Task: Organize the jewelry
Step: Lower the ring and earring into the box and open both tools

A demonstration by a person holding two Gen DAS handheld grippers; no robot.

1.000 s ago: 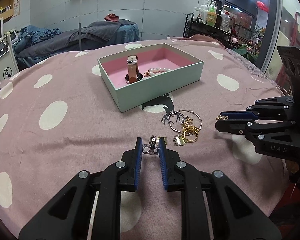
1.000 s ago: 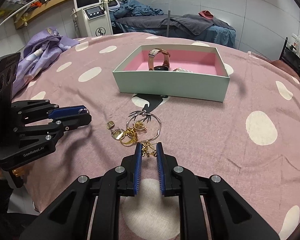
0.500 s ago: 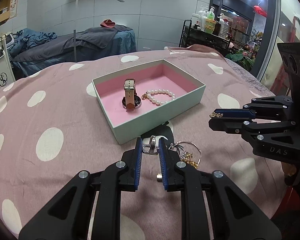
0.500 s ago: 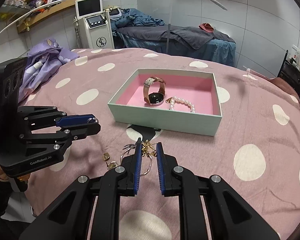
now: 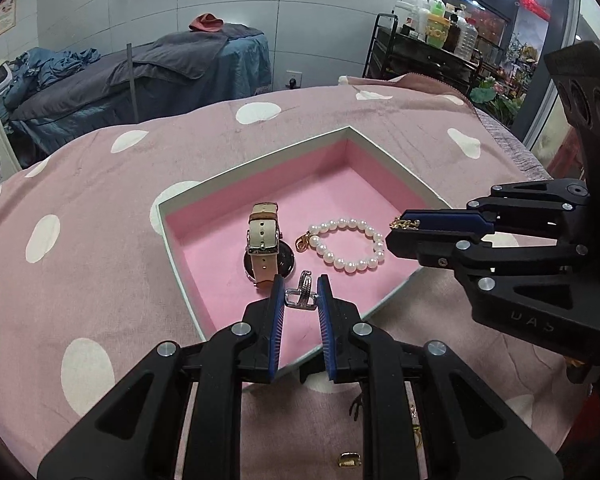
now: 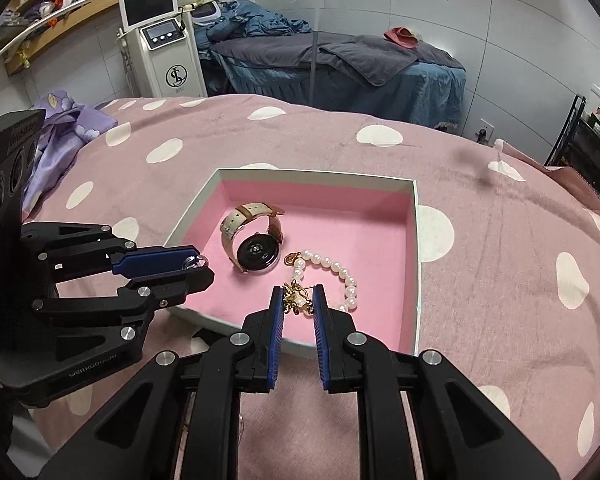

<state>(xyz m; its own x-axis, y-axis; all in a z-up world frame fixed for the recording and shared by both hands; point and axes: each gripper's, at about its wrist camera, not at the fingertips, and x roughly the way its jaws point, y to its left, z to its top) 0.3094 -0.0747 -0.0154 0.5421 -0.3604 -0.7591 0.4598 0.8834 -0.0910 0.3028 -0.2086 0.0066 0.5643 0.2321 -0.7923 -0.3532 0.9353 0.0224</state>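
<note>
A pale green box with a pink lining (image 5: 260, 160) (image 6: 416, 240) sits on the dotted pink cloth. Inside lie a beige-strapped watch (image 5: 265, 248) (image 6: 256, 240) and a pearl bracelet (image 5: 350, 244) (image 6: 340, 276). My left gripper (image 5: 300, 298) is shut on a silver ring (image 5: 302, 296) and hangs over the box's near wall. My right gripper (image 6: 298, 300) is shut on a small gold piece of jewelry (image 6: 296, 300) above the box's near side, beside the pearls. Each gripper shows in the other's view: the right (image 5: 404, 226), the left (image 6: 196, 264).
A few gold pieces (image 5: 348, 460) lie on the cloth near the bottom edge of the left wrist view. Purple fabric (image 6: 60, 128) lies at the table's far left. A treatment bed (image 6: 340, 64), a white machine (image 6: 168, 52) and a bottle shelf (image 5: 440, 40) stand beyond the table.
Both grippers rose and travelled forward from the jewelry pile to the box, each keeping its piece. The pile has dropped out of sight below them.
</note>
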